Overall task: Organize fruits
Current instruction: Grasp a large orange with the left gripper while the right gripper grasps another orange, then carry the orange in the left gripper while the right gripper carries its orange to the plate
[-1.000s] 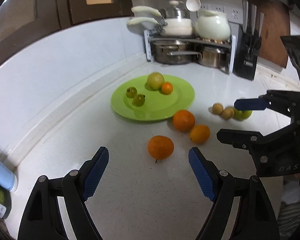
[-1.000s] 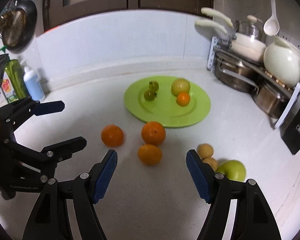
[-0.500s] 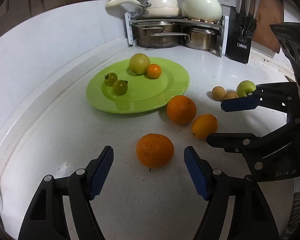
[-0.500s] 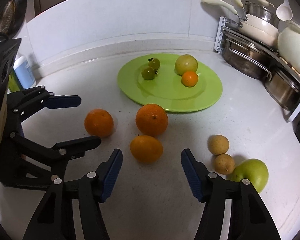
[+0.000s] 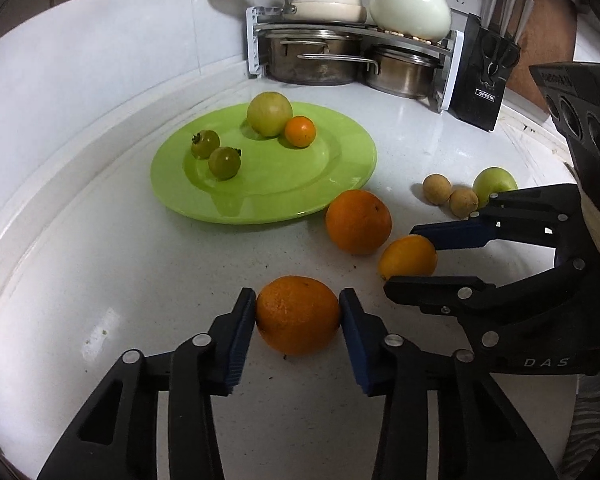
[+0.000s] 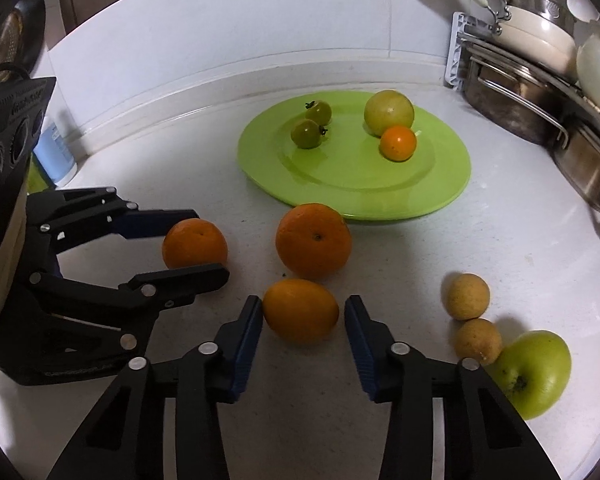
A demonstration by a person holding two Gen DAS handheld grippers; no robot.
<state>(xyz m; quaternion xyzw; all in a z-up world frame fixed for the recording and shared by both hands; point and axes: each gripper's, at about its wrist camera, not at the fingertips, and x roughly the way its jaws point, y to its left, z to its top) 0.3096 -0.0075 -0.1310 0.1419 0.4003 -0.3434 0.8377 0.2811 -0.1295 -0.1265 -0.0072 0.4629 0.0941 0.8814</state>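
Note:
A green plate (image 5: 340, 168) (image 6: 440, 188) holds two small green tomatoes, a pale green fruit and a small orange fruit. My left gripper (image 5: 298, 314) (image 6: 194, 242) is shut on an orange (image 5: 298, 316) (image 6: 194, 242) that rests on the white counter. My right gripper (image 6: 304, 314) (image 5: 418, 254) stands around a smaller yellow-orange fruit (image 6: 300, 310) (image 5: 408, 256); its left pad touches the fruit, and a small gap shows at the right pad. A bigger orange (image 5: 358, 220) (image 6: 314, 240) lies between these and the plate.
Two small brown fruits (image 6: 472, 316) and a green apple (image 6: 534, 372) lie on the counter to the right. A rack with steel pots (image 5: 340, 60) and a knife block (image 5: 486, 80) stand at the back. A blue bottle (image 6: 56, 156) stands at the left wall.
Both grippers moved forward and down to the fruits. The left jaws closed onto the orange. The right jaws narrowed around the yellow-orange fruit.

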